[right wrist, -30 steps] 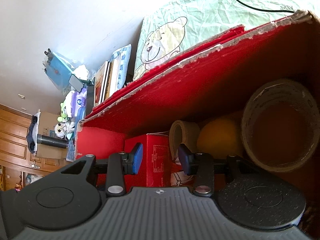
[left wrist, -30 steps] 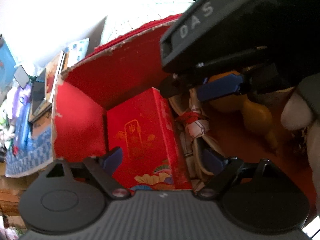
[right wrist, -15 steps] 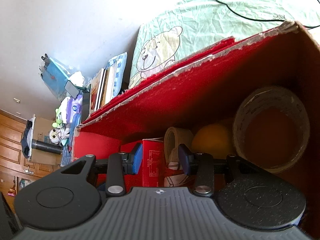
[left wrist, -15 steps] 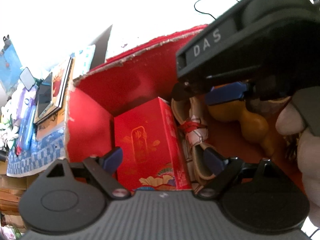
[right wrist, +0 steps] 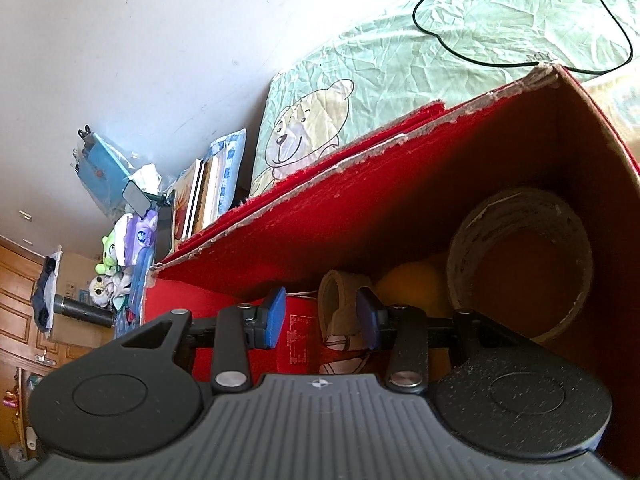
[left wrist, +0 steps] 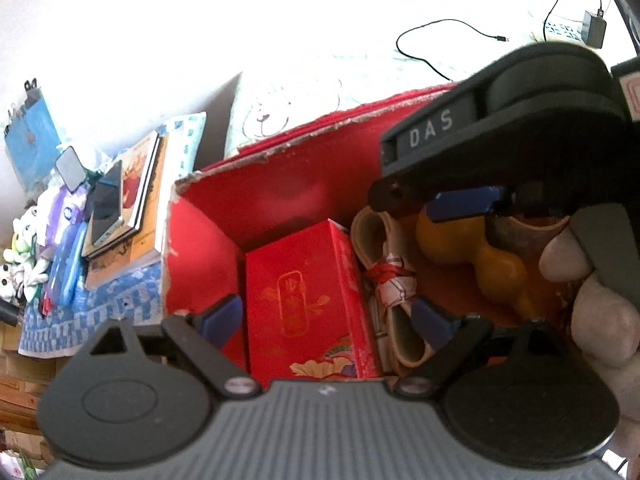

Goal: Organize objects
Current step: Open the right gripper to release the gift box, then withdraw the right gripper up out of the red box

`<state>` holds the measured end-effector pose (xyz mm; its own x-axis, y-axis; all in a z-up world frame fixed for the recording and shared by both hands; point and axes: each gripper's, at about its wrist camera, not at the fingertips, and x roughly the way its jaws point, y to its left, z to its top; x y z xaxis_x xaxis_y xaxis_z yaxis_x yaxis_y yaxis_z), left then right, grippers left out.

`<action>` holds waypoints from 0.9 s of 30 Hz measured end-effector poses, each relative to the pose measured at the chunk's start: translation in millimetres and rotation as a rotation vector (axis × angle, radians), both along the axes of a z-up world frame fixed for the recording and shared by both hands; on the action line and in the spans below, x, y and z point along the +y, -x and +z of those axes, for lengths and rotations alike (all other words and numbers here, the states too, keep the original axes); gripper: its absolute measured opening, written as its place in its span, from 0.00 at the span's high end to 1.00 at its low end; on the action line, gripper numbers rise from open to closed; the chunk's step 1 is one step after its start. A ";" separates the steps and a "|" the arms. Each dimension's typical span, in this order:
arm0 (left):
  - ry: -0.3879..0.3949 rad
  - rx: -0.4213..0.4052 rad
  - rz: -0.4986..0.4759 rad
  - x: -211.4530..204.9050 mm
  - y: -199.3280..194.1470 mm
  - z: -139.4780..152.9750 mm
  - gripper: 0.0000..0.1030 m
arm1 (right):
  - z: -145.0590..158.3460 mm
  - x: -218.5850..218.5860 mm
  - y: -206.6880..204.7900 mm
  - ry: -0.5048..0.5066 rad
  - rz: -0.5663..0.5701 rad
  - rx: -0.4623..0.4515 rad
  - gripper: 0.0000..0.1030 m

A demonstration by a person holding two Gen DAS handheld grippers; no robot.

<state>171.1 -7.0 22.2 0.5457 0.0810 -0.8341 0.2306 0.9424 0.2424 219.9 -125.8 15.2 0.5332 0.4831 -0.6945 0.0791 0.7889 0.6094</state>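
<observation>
Two grippers hang over an open red box (left wrist: pixel 280 196) that sits on a bed (right wrist: pixel 460 52) with a bear-print sheet. The left gripper (left wrist: pixel 326 314) has its jaws spread wide and empty, straddling an upright red carton (left wrist: pixel 304 304) that stands in the box's left corner; the carton's long axis runs away from the camera, roughly in line with the fingers, so it lies straight ahead between them. Just right of the carton, touching it, is a rolled bundle tied with red string (left wrist: pixel 386 276), then a yellow gourd (left wrist: pixel 480 248), with a wide roll of tape (right wrist: pixel 520 264) in the box's right end. The right gripper (right wrist: pixel 322 318) has its jaws parted and holds nothing; it hovers above the bundle and gourd, and a hand (left wrist: pixel 592 304) grips its handle. I judge the left gripper nearer the carton and better lined up for it, the right nearer the bundle.

Beyond the box, a stack of books (left wrist: pixel 132 200) and soft toys (left wrist: pixel 20 248) crowd the bed's head against a pale wall, a black cable (right wrist: pixel 520 20) trails over the sheet, and wooden cabinet doors (right wrist: pixel 16 288) show at far left.
</observation>
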 end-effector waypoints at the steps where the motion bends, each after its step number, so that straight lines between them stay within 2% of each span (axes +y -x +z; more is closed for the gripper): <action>1: 0.000 -0.005 0.001 -1.7 2.0 2.0 0.10 | 0.6 0.3 0.0 0.006 -0.002 -0.003 0.58; 3: 0.002 -0.012 0.004 2.7 -2.4 3.1 0.10 | 2.3 -0.6 0.9 0.021 -0.006 -0.011 0.58; 6: 0.007 -0.023 0.007 15.9 -12.5 -10.3 0.09 | 7.9 2.5 3.6 0.060 -0.010 -0.038 0.58; 10: 0.032 -0.042 0.008 14.0 -4.9 4.9 0.10 | 15.5 -1.6 11.5 0.111 -0.022 -0.076 0.58; 14: 0.068 -0.059 0.003 18.8 -2.9 9.0 0.10 | 23.7 -14.7 25.1 0.114 -0.064 -0.101 0.58; 20: 0.103 -0.085 0.040 28.2 -0.6 17.9 0.05 | 38.5 -18.7 46.5 0.183 -0.101 -0.139 0.57; 27: 0.068 -0.117 0.079 29.3 15.9 28.2 0.04 | 57.4 -7.7 74.0 0.281 -0.098 -0.217 0.52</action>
